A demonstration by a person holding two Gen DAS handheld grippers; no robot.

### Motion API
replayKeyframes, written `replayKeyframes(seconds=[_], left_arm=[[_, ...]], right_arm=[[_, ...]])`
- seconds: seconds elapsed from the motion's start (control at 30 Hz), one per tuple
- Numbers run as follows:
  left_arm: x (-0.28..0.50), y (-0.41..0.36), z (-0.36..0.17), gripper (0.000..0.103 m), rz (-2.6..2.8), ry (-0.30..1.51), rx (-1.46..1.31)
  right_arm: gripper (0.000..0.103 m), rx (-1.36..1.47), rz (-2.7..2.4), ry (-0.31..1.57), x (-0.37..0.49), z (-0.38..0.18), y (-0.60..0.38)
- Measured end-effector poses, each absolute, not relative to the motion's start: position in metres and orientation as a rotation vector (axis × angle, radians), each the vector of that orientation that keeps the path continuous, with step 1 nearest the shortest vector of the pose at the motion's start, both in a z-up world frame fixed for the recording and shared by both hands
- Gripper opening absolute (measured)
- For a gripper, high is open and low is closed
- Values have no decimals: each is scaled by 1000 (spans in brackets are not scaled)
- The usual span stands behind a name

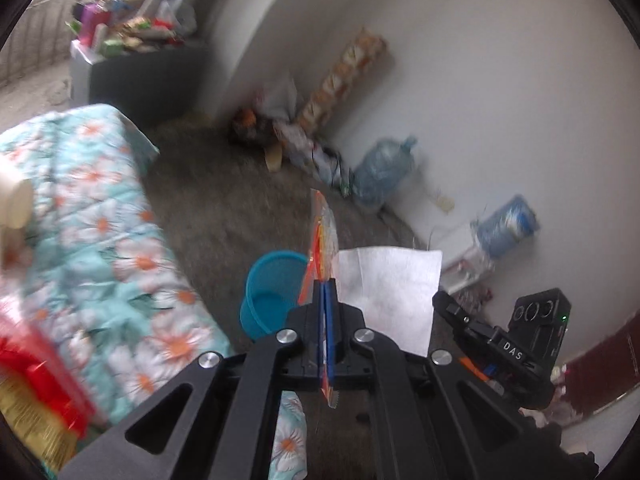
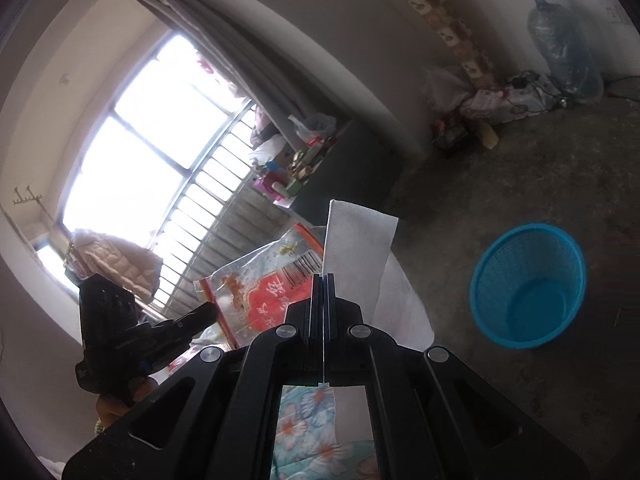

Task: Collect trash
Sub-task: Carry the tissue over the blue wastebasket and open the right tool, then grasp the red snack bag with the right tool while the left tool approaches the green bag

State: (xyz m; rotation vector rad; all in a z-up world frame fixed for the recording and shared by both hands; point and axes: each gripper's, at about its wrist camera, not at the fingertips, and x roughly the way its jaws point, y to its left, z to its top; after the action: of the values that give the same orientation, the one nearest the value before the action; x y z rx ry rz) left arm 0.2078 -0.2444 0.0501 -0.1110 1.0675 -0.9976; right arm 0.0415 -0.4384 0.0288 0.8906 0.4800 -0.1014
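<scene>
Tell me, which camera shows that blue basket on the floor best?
The right wrist view: the blue basket stands whole and unobstructed, with its empty inside visible. In the left wrist view, the snack wrapper and the left tongs hide part of the basket, and the picture is blurred.

I'm holding the wrapper (image 1: 320, 236) pinched in my left gripper (image 1: 328, 292), sticking out at 12 o'clock. The basket (image 1: 272, 296) is sitting on the floor (image 1: 224, 208) at 10 o'clock, the tissue (image 1: 392, 292) hanging at 2 o'clock in my right gripper (image 2: 323, 288). The bed (image 1: 92, 216) is lying at 9 o'clock; water jugs (image 1: 380, 168) are standing against the wall (image 1: 500, 80) at 1 o'clock.
</scene>
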Motion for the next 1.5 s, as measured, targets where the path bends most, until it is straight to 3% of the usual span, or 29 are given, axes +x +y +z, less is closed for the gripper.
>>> replayKeyframes(seconds=[0.4,0.43,0.47,0.5,0.53,0.73,1.0,1.27,1.5], left_arm=[[247,-439,-67,2,-1014,1343,158],[249,-453,-82,9,-1011,1363,179],[252,-463,-96,29,-993,1379,196],[255,-470,-106,43,-963,1387,207],[256,-476,-116,65,-912,1384,222],[252,-470,-121,69,-878,1376,202],[232,-412,-26,70,-989,1197,215],[210,-261,107,81,-1001,933,175],[190,-83,142,81,-804,811,16]], right_arm=[[3,1018,-364,616,61,-82,-536],[10,1044,-405,630,61,-94,-544],[38,1069,-447,647,63,-108,-553],[56,1094,-478,662,63,-121,-561],[74,1115,-535,680,61,-135,-567],[74,1169,-624,717,37,-156,-565],[74,974,-616,709,13,-110,-525],[74,775,-411,757,35,-43,-462],[74,702,-135,827,66,-17,-395]])
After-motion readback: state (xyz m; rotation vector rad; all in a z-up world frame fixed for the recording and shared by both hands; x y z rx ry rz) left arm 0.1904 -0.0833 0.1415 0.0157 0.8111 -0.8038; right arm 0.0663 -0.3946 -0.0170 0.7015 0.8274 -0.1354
